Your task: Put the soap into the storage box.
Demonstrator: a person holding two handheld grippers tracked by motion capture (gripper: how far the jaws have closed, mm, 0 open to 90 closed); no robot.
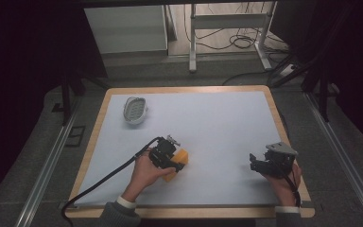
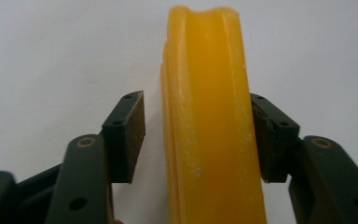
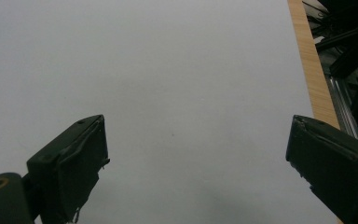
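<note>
Left gripper view: a yellow block (image 2: 209,121), judged stiff, light, slick and best pinched across its narrow sides, was straddled near the table's (image 1: 227,123) front by the left gripper (image 2: 198,135), one pad (image 2: 265,140) touching, the other apart.

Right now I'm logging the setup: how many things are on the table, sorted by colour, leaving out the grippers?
Orange: 1, the block between the left gripper's jaws.
White-grey: 1, the oval dish at the far left.
Total: 2
</note>
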